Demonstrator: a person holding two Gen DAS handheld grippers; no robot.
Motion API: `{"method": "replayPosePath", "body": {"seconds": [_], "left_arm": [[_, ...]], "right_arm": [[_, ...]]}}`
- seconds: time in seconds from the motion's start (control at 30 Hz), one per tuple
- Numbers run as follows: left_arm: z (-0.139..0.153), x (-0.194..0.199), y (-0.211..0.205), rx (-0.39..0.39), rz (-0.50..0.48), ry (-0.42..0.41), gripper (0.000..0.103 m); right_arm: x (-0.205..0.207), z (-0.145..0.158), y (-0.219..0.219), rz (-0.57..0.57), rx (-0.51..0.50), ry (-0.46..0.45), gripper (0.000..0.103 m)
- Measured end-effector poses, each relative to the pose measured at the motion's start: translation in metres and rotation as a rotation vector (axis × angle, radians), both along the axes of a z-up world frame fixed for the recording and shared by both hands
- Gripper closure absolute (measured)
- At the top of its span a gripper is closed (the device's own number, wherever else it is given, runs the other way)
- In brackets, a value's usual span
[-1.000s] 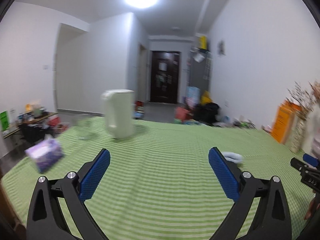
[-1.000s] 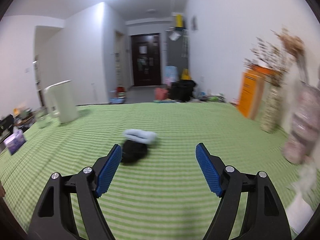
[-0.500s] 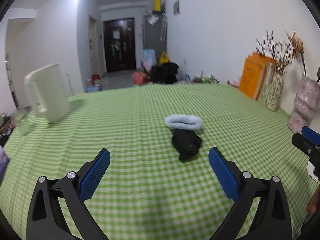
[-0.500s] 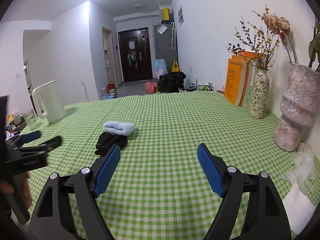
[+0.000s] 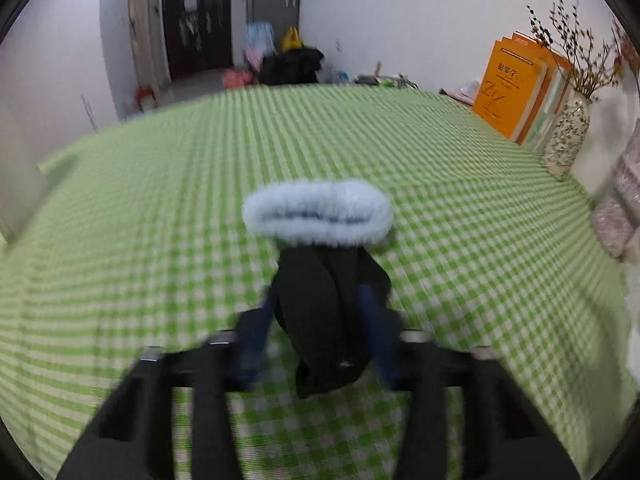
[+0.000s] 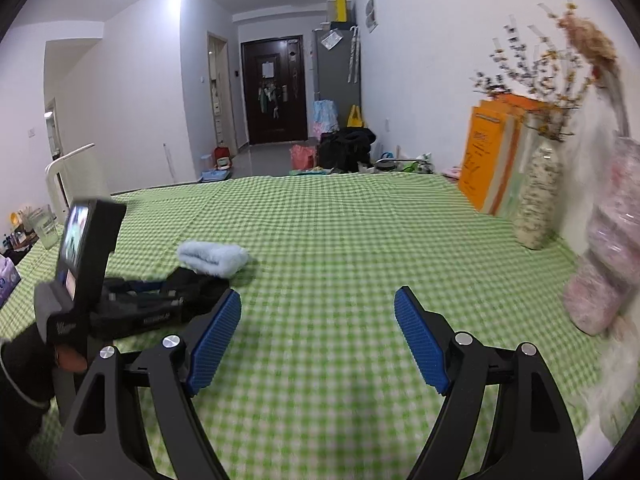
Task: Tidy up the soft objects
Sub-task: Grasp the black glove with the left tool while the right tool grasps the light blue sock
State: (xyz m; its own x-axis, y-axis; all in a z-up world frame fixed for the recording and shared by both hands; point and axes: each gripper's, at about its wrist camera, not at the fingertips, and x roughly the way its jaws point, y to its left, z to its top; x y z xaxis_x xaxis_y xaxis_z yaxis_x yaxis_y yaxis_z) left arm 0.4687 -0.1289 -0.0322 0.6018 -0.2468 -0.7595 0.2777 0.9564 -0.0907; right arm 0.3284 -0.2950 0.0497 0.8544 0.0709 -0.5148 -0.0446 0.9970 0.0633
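A black glove (image 5: 320,312) with a pale blue fluffy cuff (image 5: 318,214) lies on the green checked tablecloth (image 5: 160,200). My left gripper (image 5: 318,294) points down at it. Its jaws are closing, with the glove's black body between the blue pads and the pads (image 5: 256,332) against its sides; the picture is blurred. The right wrist view shows the same glove (image 6: 200,280) and cuff (image 6: 212,256) at the left, with the left gripper (image 6: 176,288) reaching into it. My right gripper (image 6: 318,292) hovers open over bare cloth to the right of the glove, holding nothing.
Orange books (image 6: 484,160), a speckled vase of dried flowers (image 6: 536,200) and a pink vase (image 6: 604,264) line the right edge by the wall. A white jug (image 6: 60,176) and a glass (image 6: 46,228) stand at the far left. White plastic (image 6: 616,380) lies near right.
My left gripper swung right and down onto the black glove and its jaws went from wide open to narrow around it. The right gripper drifted a little and stays open.
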Motion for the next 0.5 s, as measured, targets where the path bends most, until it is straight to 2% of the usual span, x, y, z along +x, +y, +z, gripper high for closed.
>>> {"method": "replayPosePath", "body": {"seconds": [0.17,0.33,0.47,0.5], "left_arm": [[0.001,-0.009,0.011,0.001,-0.053,-0.032,0.090],[0.024,-0.025,0.046,-0.026,-0.037,-0.072,0.092],[0.054,-0.043,0.086,-0.027,0.009,-0.149,0.092],[0.060,-0.044,0.090,-0.021,0.023,-0.163,0.092]], "right_arm": [[0.064,-0.014,0.022,0.089,0.085,0.114,0.027],[0.128,-0.040,0.057,0.145,0.174,0.253,0.027],[0.155,-0.055,0.086,0.168,0.164,0.298,0.027],[0.160,-0.057,0.093,0.171,0.140,0.310,0.034]]}}
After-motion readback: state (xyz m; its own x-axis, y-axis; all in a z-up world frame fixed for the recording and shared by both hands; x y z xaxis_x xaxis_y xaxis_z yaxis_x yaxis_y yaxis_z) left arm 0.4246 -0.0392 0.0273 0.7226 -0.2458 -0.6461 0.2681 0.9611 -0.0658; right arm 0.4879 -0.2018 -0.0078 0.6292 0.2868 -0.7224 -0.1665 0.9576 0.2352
